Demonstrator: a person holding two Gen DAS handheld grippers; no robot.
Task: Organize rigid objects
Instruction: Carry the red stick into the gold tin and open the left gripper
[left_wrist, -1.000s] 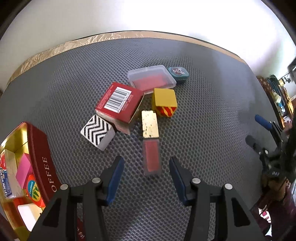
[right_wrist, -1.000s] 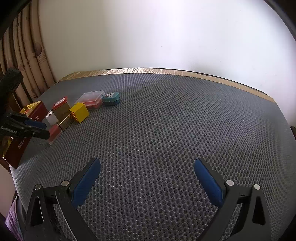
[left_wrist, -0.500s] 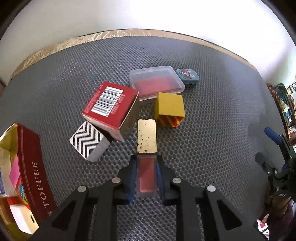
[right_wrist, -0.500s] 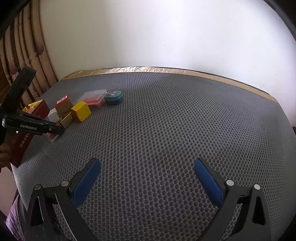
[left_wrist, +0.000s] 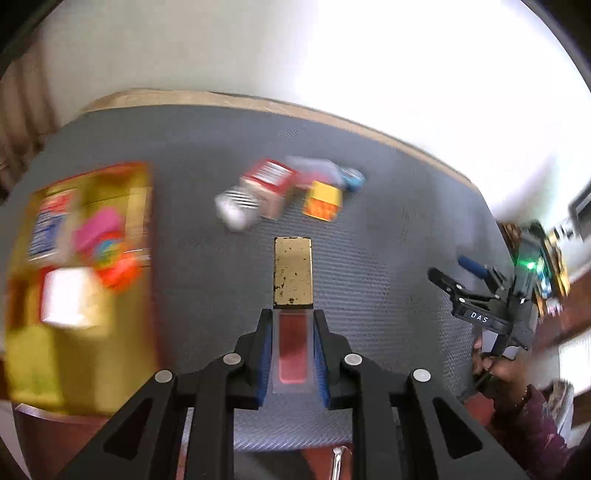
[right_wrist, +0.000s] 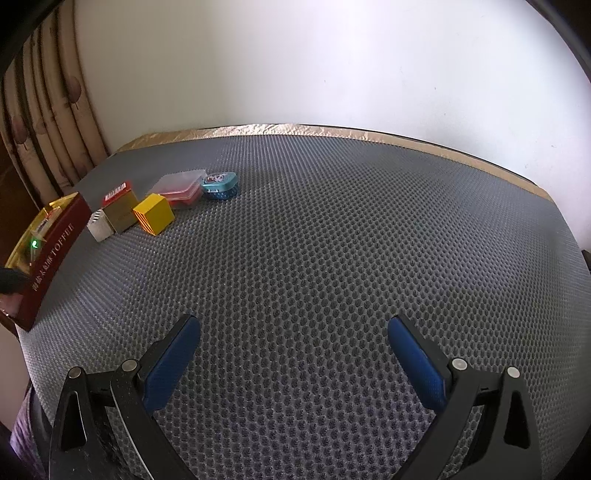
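My left gripper (left_wrist: 291, 321) is shut on a lip-gloss tube (left_wrist: 292, 280) with a gold cap and a clear red body, held above the grey mat. The open toffee tin (left_wrist: 85, 258), blurred and with several items inside, lies to its left; it also shows in the right wrist view (right_wrist: 55, 240). Beyond lie a red barcode box (left_wrist: 271, 177), a zigzag-patterned box (left_wrist: 236, 206), a yellow cube (left_wrist: 321, 201), a clear red case (right_wrist: 179, 188) and a teal tin (right_wrist: 219, 184). My right gripper (right_wrist: 293, 354) is open and empty over the mat's near part.
The grey honeycomb mat (right_wrist: 332, 240) covers the table, with a gold strip along the far edge by the white wall. A curtain (right_wrist: 44, 122) hangs at the left. The right gripper and a hand show at the right of the left wrist view (left_wrist: 480, 306).
My left gripper closed on the lip-gloss tube, lifted it off the mat and swung back and left toward the toffee tin. The right gripper has stayed open and almost still.
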